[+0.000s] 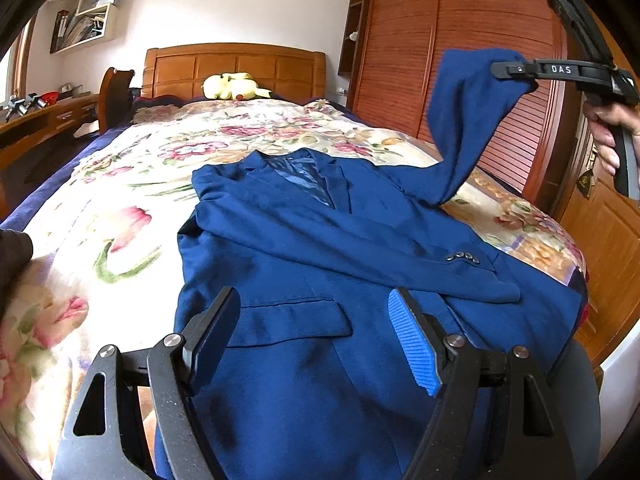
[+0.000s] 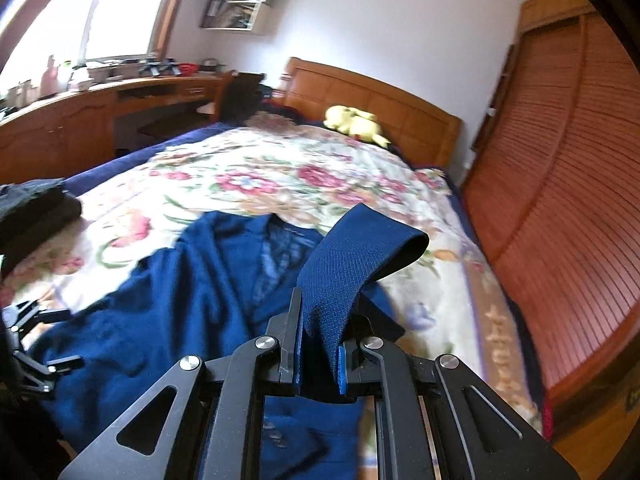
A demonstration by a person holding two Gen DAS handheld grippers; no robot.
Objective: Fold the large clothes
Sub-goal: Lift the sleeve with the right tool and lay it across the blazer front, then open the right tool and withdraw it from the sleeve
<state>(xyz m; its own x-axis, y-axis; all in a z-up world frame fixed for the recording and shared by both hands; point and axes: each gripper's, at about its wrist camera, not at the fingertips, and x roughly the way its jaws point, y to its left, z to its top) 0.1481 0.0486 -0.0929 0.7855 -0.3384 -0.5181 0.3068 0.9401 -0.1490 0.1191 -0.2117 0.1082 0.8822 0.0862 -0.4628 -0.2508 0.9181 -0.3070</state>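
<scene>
Right gripper [image 2: 318, 354] pinches the blazer [image 1: 320, 280] sleeve [image 1: 464, 120]; lay it straight across the chest, while left gripper [image 1: 316, 332] hovers spread.

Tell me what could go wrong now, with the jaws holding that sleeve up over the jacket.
1. The right gripper pinches only the cuff end of the raised sleeve, so it might slip out mid-swing.
2. The other sleeve already lies folded across the blue jacket; dragging the raised one over could rumple it.
3. The left gripper hangs open over the hem, pinning nothing, so the jacket may slide on the floral bedspread.
</scene>
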